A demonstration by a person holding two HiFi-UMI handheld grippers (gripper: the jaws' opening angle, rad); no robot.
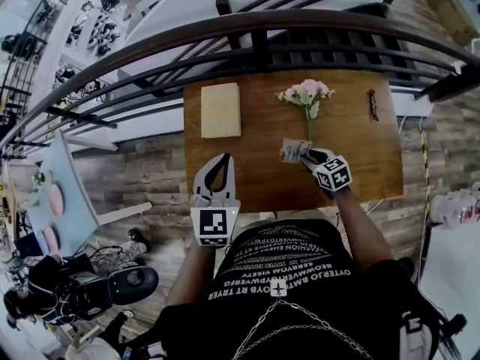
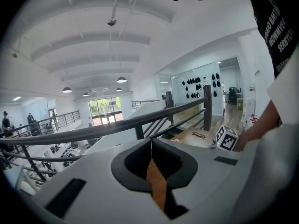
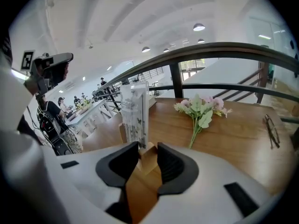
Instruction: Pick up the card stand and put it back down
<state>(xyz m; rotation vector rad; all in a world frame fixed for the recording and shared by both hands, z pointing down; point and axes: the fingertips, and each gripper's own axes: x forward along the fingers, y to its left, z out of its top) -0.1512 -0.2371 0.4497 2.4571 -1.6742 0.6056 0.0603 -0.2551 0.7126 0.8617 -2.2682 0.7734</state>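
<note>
The card stand (image 1: 295, 150) is a clear upright card holder on a small wooden block (image 3: 144, 157), near the middle of the wooden table (image 1: 352, 163). My right gripper (image 1: 306, 154) is at it from the near side. In the right gripper view, both pads of the right gripper (image 3: 147, 155) press on the block, and the clear card (image 3: 135, 113) rises upright just beyond them. I cannot tell whether the block rests on the table or hangs just above it. My left gripper (image 1: 223, 158) hovers at the table's near edge, shut and empty, with the tips of the left gripper (image 2: 151, 146) touching.
A bunch of pink flowers (image 1: 306, 94) lies beyond the stand and a pair of glasses (image 1: 373, 103) at the far right. A beige pad (image 1: 221, 109) sits at the far left. A dark metal railing (image 1: 262, 28) runs along the table's far edge.
</note>
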